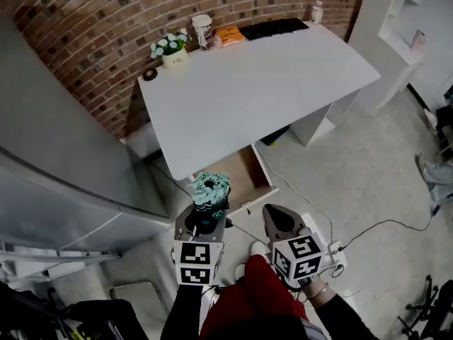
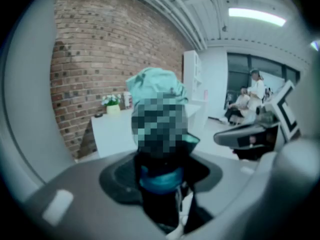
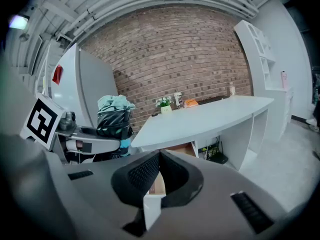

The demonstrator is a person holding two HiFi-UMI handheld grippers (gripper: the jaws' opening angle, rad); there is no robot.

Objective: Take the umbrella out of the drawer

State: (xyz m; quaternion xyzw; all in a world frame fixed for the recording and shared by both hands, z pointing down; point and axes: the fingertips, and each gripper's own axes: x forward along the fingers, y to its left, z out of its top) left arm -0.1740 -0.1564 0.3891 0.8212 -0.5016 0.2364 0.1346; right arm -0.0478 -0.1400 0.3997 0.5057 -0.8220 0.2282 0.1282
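A folded teal and black umbrella [image 1: 211, 192] stands upright in my left gripper [image 1: 206, 219], whose jaws are shut on its dark lower part. It hangs in the air in front of the open wooden drawer [image 1: 245, 178] under the white desk [image 1: 269, 83]. In the left gripper view the umbrella [image 2: 156, 90] fills the middle between the jaws of the left gripper [image 2: 161, 180]. My right gripper [image 1: 273, 215] is beside it, to the right, shut and holding nothing. In the right gripper view, past the right gripper [image 3: 158, 159], the umbrella [image 3: 114, 115] shows at left and the drawer [image 3: 181, 148] ahead.
On the desk's far side stand a flower pot [image 1: 172, 52], a cup [image 1: 203, 30], an orange bag [image 1: 228, 35], a keyboard [image 1: 274, 27] and a bottle [image 1: 316, 11]. A grey cabinet [image 1: 56, 168] is at left, white shelves [image 1: 407, 20] at right. A power strip [image 1: 334, 256] and cables lie on the floor.
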